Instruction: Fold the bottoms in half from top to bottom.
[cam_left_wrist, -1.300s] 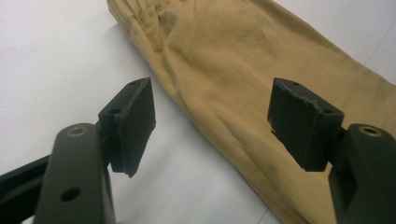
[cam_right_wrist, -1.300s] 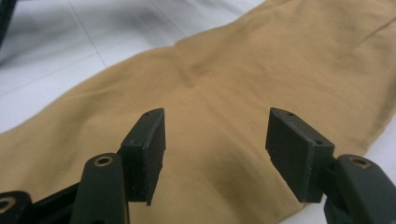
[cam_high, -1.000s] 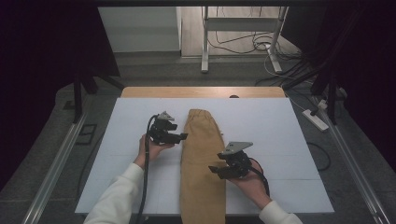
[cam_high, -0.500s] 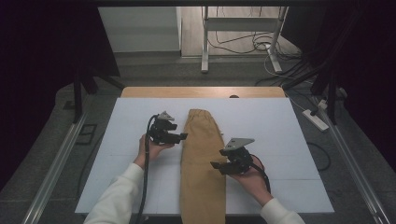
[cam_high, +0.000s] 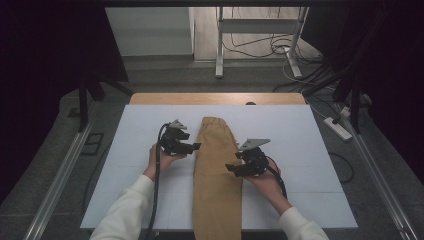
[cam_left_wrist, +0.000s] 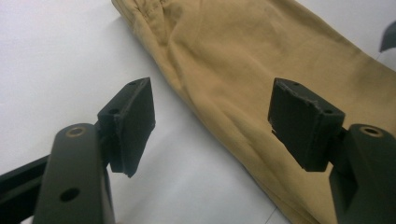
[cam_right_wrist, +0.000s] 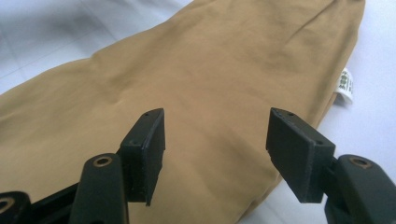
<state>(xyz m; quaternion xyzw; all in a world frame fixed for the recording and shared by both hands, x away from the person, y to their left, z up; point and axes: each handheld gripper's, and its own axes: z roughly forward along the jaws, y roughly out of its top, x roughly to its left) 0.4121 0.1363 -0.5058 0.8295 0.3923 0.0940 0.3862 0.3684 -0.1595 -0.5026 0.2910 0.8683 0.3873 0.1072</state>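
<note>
— Status of the garment?

— Tan trousers (cam_high: 217, 175), folded lengthwise into one narrow strip, lie down the middle of the white table (cam_high: 310, 135), the near end hanging over the edge.

— Grippers?

— Left gripper (cam_high: 196, 146) beside the strip's left edge, jaws apart, gripping nothing. Right gripper (cam_high: 229, 168) over the right edge, likewise released.

— Remaining?

— In my judgement the crosswise folds; no grasp taken yet.

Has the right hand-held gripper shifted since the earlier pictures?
Yes. The right hand-held gripper has drifted slightly toward the table's right side, so less of it overlaps the tan trousers, which lie unchanged. Its jaws stand open above the cloth.
</note>
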